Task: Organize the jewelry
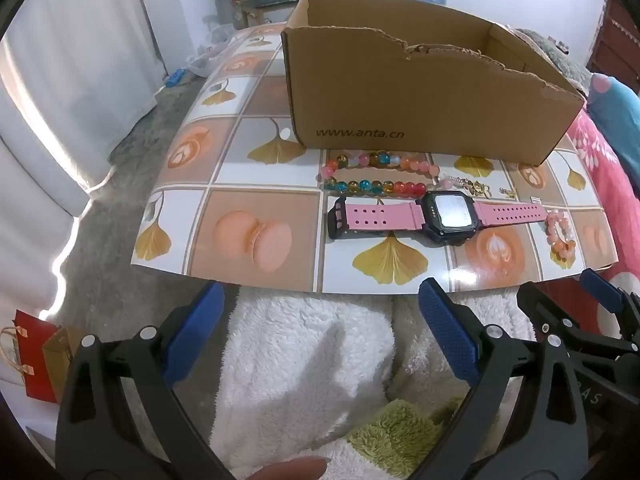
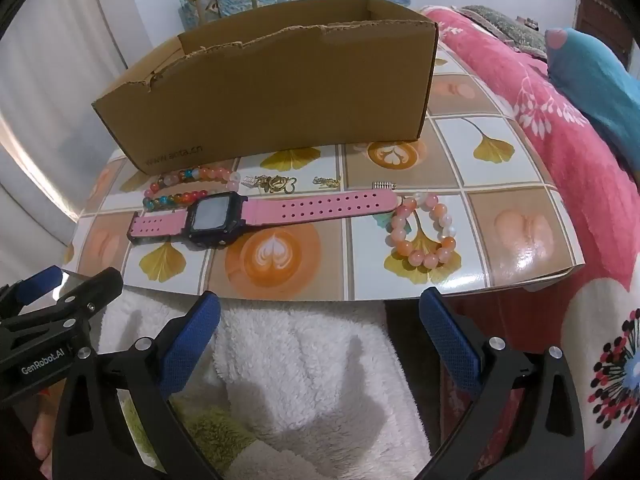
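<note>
A pink-strapped watch (image 1: 440,216) (image 2: 256,214) lies flat on the patterned board in front of an open cardboard box (image 1: 420,92) (image 2: 280,96). A multicoloured bead bracelet (image 1: 376,174) (image 2: 184,190) lies between watch and box. A peach bead bracelet (image 1: 560,232) (image 2: 424,236) lies at the right. Small gold pieces (image 1: 480,189) (image 2: 280,184) lie behind the watch strap. My left gripper (image 1: 320,308) is open and empty, below the board's near edge. My right gripper (image 2: 320,316) is open and empty beside it, also short of the board.
The patterned board (image 1: 240,240) (image 2: 520,248) rests over a pink floral blanket (image 2: 540,120). White fluffy fabric (image 1: 300,352) (image 2: 300,360) lies under both grippers. A teal cushion (image 2: 592,76) sits at the far right. Gift bags (image 1: 36,352) stand on the floor at left.
</note>
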The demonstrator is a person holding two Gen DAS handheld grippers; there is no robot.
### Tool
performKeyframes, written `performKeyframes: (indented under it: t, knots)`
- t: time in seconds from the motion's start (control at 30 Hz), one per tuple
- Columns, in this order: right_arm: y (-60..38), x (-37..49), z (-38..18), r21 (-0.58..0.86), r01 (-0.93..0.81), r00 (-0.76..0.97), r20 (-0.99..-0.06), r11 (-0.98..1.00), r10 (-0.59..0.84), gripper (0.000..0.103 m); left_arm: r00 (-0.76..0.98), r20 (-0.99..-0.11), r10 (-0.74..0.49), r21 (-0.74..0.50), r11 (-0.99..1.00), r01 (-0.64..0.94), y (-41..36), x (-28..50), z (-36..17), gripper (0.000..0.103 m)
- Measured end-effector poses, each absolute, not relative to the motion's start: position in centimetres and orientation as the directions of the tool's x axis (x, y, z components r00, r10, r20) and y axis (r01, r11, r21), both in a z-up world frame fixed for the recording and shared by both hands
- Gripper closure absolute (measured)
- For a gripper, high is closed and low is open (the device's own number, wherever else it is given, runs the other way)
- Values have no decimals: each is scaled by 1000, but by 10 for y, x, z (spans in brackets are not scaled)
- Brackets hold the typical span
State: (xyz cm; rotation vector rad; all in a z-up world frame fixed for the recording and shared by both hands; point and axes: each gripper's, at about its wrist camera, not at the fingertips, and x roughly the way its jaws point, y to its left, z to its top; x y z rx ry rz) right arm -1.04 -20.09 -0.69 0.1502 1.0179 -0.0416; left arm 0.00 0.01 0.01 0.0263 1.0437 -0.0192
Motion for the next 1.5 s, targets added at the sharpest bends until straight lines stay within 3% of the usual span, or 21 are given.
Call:
performKeyframes:
  t: [1.5]
  knots:
    - [-199, -9, 0, 78, 100, 528, -849, 992, 13, 6, 505, -863, -19, -7, 1000, 27, 5, 2, 0, 9]
